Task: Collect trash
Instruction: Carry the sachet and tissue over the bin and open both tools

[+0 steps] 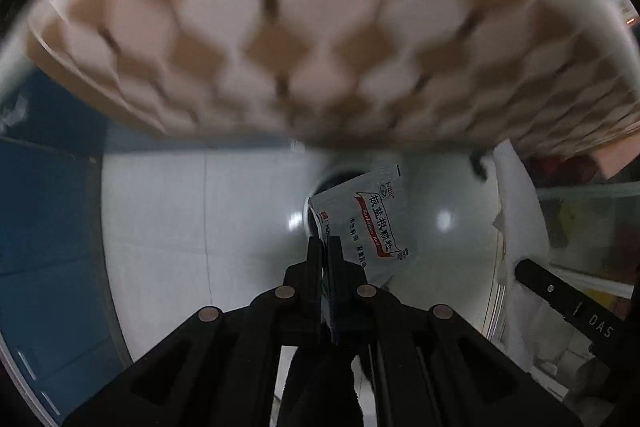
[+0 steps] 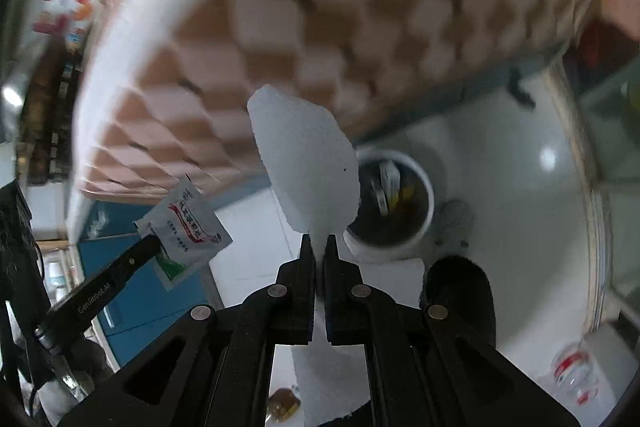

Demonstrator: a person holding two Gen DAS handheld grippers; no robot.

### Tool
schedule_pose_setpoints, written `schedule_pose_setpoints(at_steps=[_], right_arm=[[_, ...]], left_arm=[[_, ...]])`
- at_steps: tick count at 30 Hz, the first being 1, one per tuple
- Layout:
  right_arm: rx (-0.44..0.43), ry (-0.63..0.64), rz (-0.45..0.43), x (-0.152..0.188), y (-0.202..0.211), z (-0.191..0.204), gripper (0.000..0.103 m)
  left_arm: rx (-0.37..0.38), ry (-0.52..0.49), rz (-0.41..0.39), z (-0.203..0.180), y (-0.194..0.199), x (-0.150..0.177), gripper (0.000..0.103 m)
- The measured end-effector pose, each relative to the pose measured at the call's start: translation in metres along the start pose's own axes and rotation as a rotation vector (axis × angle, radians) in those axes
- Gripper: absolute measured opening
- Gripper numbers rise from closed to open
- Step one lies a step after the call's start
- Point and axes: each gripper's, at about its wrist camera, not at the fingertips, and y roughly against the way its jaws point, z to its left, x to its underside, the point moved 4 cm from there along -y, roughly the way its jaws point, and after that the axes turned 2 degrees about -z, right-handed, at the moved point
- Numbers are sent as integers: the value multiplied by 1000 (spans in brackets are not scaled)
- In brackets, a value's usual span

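Both pieces of trash gripped and carried over the bin; the drop is what remains.

The printed sachet (image 1: 366, 223) sits at lower centre of the left wrist view, pinched at its lower left corner by the left gripper (image 1: 325, 247), its long axis rising up and slightly right. In the right wrist view the white foam piece (image 2: 306, 163) stands at centre, clamped at its lower end in the right gripper (image 2: 319, 247), long axis near upright and leaning left at the top. Just right of it, partly hidden, is the white-rimmed trash bin (image 2: 420, 227) on the pale tiled floor (image 2: 520, 227), a checkered tabletop (image 2: 320, 7) blurred above. Next, I judge, each gripper must centre over the bin mouth, then part its jaws.
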Motion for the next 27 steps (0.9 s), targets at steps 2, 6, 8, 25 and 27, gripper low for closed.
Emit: schedule_pose_setpoints(at_steps=[2,6,8,25,27], right_arm=[[4,-31,42,13,-44,-19,3],[10,-101,102,24,-142,-61,3],[-1,-139,126,28,-200,-86,3],[57,-121,247,45,-417,-183,36],[86,-105,230,37,-408,-185,59]], left_arm=[[20,23,49,4,-45,6,0],[56,76,171,8,-162,12,0],[79,98,231,8,-222,14,1],[57,58,287,6,-390,27,103],[37,60,265,12,-379,26,103]])
